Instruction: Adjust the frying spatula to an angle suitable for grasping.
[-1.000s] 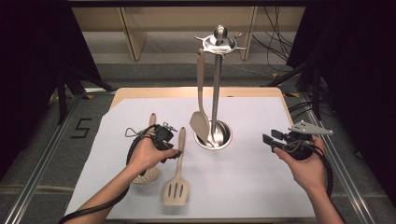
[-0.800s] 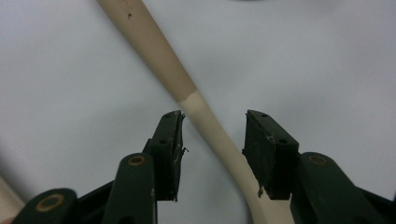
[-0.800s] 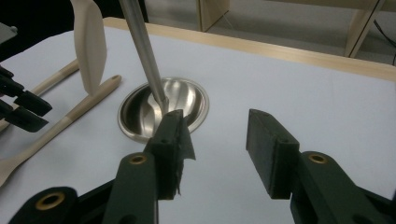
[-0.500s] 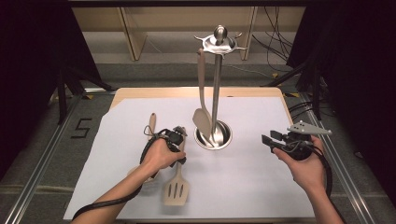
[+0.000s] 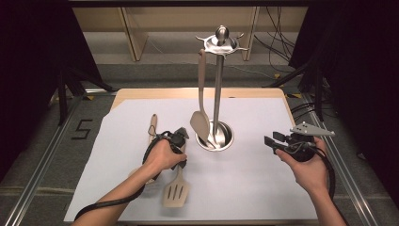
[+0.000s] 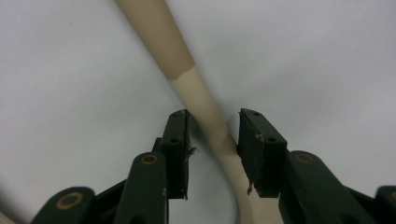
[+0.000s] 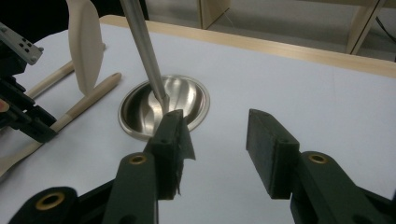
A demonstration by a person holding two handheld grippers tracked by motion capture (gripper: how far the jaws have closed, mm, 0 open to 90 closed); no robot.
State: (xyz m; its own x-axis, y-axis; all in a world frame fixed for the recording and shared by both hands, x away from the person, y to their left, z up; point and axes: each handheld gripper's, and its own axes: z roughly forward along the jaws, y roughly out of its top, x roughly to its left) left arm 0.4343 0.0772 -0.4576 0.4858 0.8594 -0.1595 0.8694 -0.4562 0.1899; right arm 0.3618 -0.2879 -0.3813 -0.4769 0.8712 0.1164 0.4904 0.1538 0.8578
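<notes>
A beige slotted spatula [image 5: 176, 190] lies on the white sheet, its handle [image 6: 187, 79] running up between the jaws of my left gripper [image 5: 180, 157] [image 6: 212, 114]. Those jaws have just been closing around the handle, and a small gap still shows beside the left pad [image 6: 176, 140]. My right gripper [image 5: 269, 141] [image 7: 217, 116] is held open and empty to the right of the steel utensil stand [image 5: 217, 84] [image 7: 163, 105]. A beige turner [image 5: 201, 122] [image 7: 86, 42] hangs from the stand's top hooks.
A wooden spoon [image 5: 153, 125] [image 7: 46, 81] lies left of the slotted spatula, partly under the left forearm. The white sheet [image 5: 244, 179] covers the wooden table [image 5: 188, 92]. Dark frames and cables surround the table.
The left hand has moved right and down over the slotted spatula's handle, and its jaws have narrowed around it. The right hand has stayed still.
</notes>
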